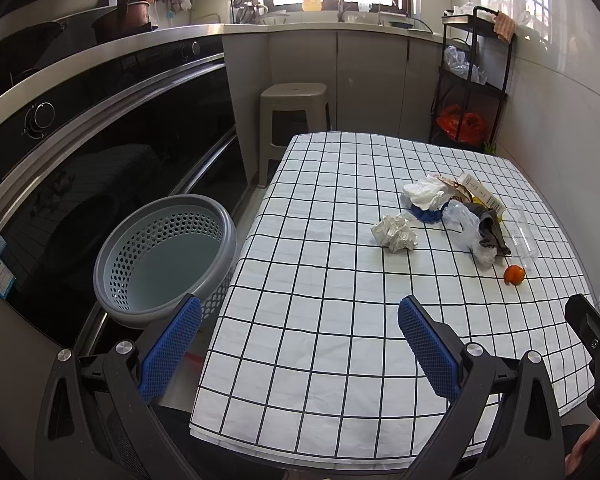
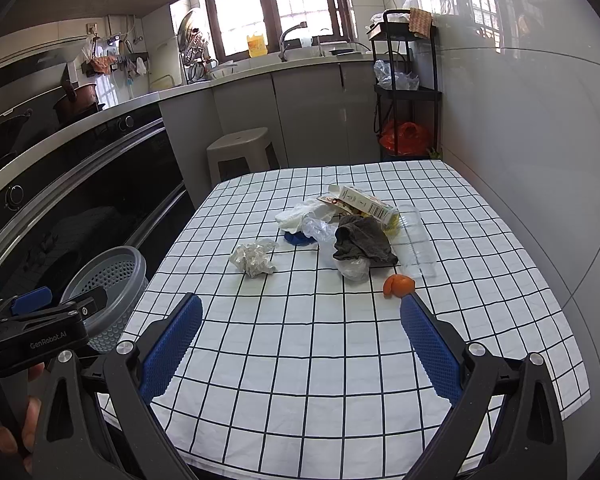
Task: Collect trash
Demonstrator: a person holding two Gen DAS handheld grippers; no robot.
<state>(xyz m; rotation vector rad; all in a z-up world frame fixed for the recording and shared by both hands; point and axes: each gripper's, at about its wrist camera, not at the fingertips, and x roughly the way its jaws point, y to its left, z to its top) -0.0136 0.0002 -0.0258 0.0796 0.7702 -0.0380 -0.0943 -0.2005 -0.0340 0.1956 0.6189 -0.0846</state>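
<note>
Two grippers are in view, both held low over the near edge of the table [image 1: 320, 360], jaws spread wide and holding nothing. The left gripper [image 1: 300, 344] straddles the table's near left corner; its left finger overhangs the floor gap, just in front of the grey basket [image 1: 140, 280], which stands off the table's left side and is empty. The right gripper [image 2: 302, 340] sits over the checked cloth [image 2: 300, 380]. Trash lies ahead of both, well apart from the fingers. Nearest the right gripper's right fingertip is an orange peel [image 2: 398, 285], just beyond it. Ahead and slightly left of centre sits a crumpled paper ball [image 2: 254, 259]. Further ahead is a heap: a dark rag [image 2: 360, 240] over a plastic bag [image 2: 354, 268], a clear cup [image 2: 416, 240] on its side to the right, a carton [image 2: 366, 202] behind, white tissue [image 2: 296, 216] and a blue item [image 2: 296, 238] to the left. A stool [image 2: 240, 148] stands beyond the table.
</note>
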